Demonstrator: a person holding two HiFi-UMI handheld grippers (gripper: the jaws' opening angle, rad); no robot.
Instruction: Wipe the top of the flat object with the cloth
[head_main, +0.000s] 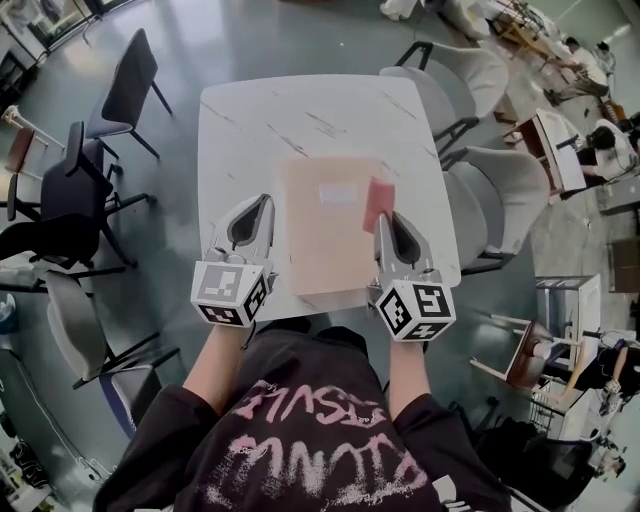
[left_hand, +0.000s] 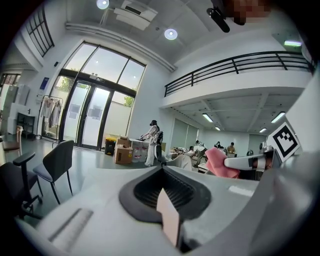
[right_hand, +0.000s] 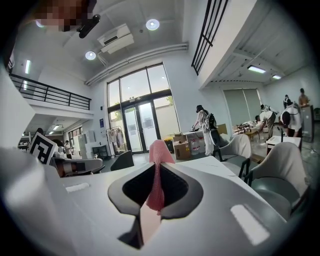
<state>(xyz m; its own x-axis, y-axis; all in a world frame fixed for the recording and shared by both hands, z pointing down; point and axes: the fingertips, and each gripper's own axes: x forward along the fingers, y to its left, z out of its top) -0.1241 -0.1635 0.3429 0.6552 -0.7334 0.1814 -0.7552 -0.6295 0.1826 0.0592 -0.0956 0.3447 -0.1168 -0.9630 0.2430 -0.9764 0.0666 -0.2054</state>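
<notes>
The white bench (head_main: 240, 120) carries the flat tan object (head_main: 320, 240). The left gripper (head_main: 264, 203) sits beside it, jaws together and empty. The right gripper (head_main: 384, 220) has its jaws clamped on the pink cloth (head_main: 377, 203) at the object's right edge. Wiping seems about to start, and the next move would be pressing the cloth flat and sweeping it across.

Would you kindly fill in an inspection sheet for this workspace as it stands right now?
Surface: white table with grey veining.
Job's things: tan flat object lies flat on the table, near its front edge; pink cloth is at its right edge.
Clutter: nothing seen.
Grippers: left gripper shut with nothing in it, left of the flat object; right gripper shut on the cloth.
Cables: nothing seen.
Surroundings: dark chairs to the left, grey chairs to the right, people at desks beyond.
</notes>
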